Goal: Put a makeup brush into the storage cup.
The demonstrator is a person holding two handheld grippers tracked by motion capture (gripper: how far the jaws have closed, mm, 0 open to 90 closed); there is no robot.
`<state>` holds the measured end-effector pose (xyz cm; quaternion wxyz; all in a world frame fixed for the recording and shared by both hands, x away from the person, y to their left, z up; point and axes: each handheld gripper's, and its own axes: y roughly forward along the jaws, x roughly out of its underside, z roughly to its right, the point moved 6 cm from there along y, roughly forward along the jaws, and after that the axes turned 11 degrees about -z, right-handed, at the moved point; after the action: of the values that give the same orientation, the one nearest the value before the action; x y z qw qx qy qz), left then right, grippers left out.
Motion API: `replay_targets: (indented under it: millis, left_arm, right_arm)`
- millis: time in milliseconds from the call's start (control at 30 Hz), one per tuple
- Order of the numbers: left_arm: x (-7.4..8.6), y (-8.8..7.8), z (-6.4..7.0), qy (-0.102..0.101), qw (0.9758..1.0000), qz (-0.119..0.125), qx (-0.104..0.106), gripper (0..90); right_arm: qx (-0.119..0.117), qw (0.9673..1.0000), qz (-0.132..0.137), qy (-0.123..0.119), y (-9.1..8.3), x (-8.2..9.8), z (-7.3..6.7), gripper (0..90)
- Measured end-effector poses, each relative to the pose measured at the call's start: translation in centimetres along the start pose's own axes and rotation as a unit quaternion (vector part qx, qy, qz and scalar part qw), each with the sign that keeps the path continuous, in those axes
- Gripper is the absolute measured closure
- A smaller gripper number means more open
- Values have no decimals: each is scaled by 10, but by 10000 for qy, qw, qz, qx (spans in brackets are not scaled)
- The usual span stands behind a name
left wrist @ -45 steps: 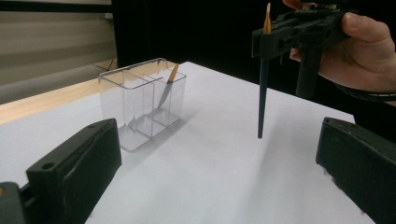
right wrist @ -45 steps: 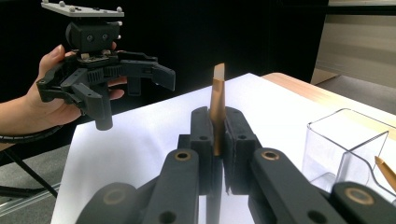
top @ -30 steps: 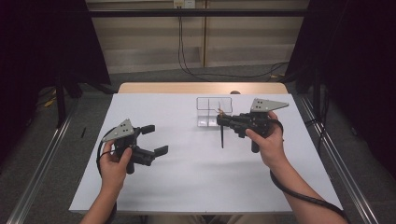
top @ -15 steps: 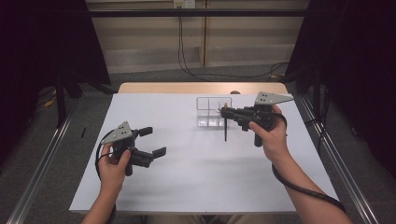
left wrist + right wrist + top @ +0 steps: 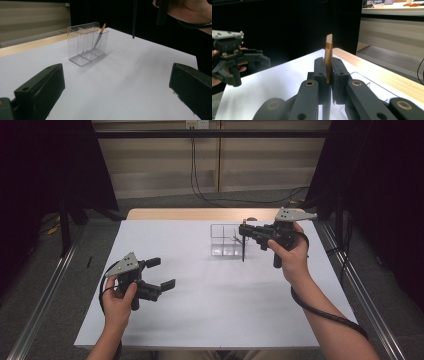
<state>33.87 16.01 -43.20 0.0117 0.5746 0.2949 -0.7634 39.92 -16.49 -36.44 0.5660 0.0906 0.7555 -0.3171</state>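
Two grippers are over the white table (image 5: 200,320). The right gripper (image 5: 243,231), at the far right, is clamped on a pencil (image 5: 243,251) that hangs straight down, its tip just right of the clear organizer (image 5: 223,240) and above the tabletop. The left gripper (image 5: 161,273), at the near left, holds nothing, its jaws spread wide.

The right gripper view shows what the high view cannot: the pencil's brown, eraser-tipped top end (image 5: 328,57) standing up between the two pressed-together jaws. The left gripper view shows a second pencil (image 5: 100,35) leaning inside the organizer's (image 5: 86,43) right compartment, with the held pencil's dark shaft (image 5: 134,20) hanging behind it, clear of the table.

Against a second ago, the right gripper has drifted farther and to the right, carrying the pencil along; the left gripper has stayed put.
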Motion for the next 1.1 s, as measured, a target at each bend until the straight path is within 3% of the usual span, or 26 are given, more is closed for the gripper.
replay_targets:
  millis: [567, 1100]
  left_arm:
    - [2, -7, -1, -26, 10000, 25, -91, 0]
    - [6, -2, 1, 8, 10000, -65, -50, 1]
  right_arm:
    - [291, 9989, 230, 269, -2, -21, 25, 840]
    - [754, 9956, 373, 404, 4, -31, 56, 840]
